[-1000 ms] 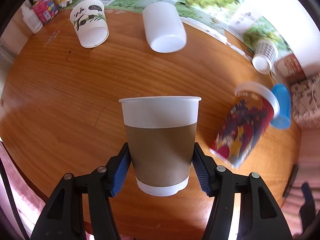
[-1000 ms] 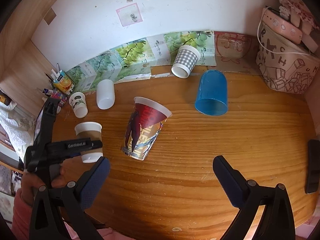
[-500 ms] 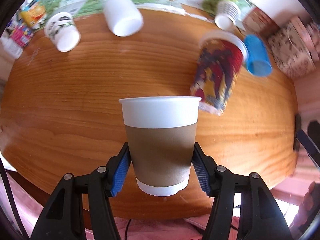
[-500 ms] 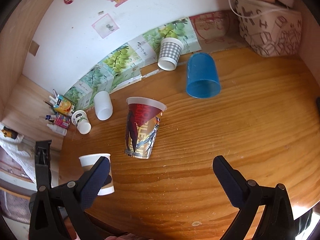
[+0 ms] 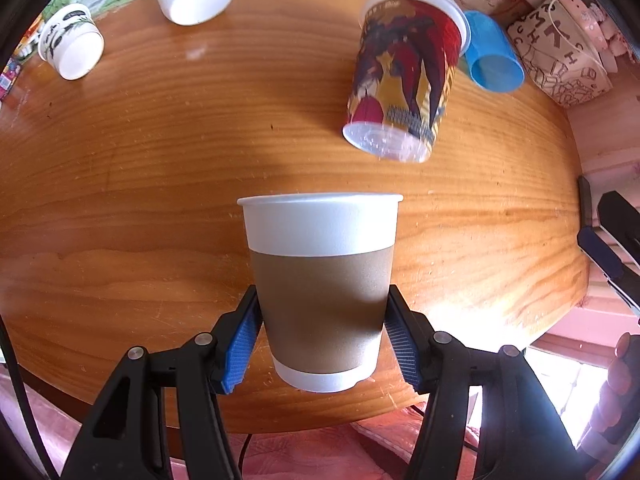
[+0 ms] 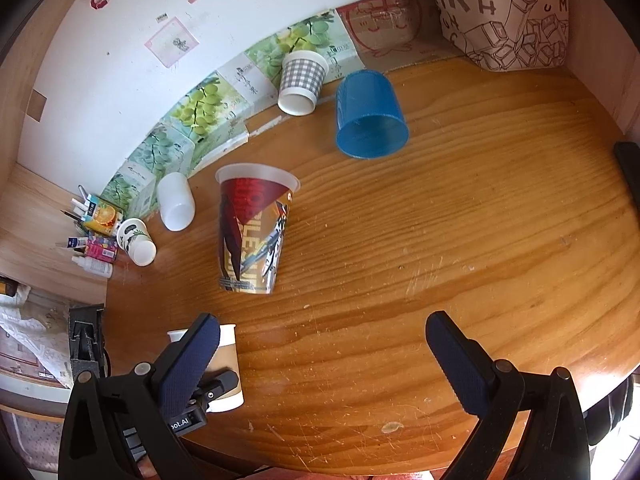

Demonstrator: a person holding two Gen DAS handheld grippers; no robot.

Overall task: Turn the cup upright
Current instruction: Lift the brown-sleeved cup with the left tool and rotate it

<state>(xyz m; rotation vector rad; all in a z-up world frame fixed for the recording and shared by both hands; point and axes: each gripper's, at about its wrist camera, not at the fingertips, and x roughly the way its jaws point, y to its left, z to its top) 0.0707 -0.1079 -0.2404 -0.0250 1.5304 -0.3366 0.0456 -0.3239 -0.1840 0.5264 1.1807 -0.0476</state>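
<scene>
My left gripper point(image 5: 320, 344) is shut on a brown-sleeved white paper cup point(image 5: 320, 288), held upright, mouth up, over the near edge of the round wooden table point(image 5: 120, 184). The same cup shows in the right wrist view point(image 6: 228, 364) at the lower left, partly hidden by my right gripper's left finger. My right gripper point(image 6: 320, 360) is open and empty above the table's near side. A printed plastic cup point(image 6: 252, 232) stands upright mid-table.
Several cups lie on their sides at the back: a blue one point(image 6: 370, 116), a grey checked one point(image 6: 300, 80), a plain white one point(image 6: 176, 202), a panda-print one point(image 6: 136, 240). Cartons point(image 6: 200, 108) line the wall. A printed bag point(image 6: 504, 16) sits back right.
My left gripper has pulled the brown cup back toward the table's near edge, still upright. The right gripper has swung its view leftward and stays open.
</scene>
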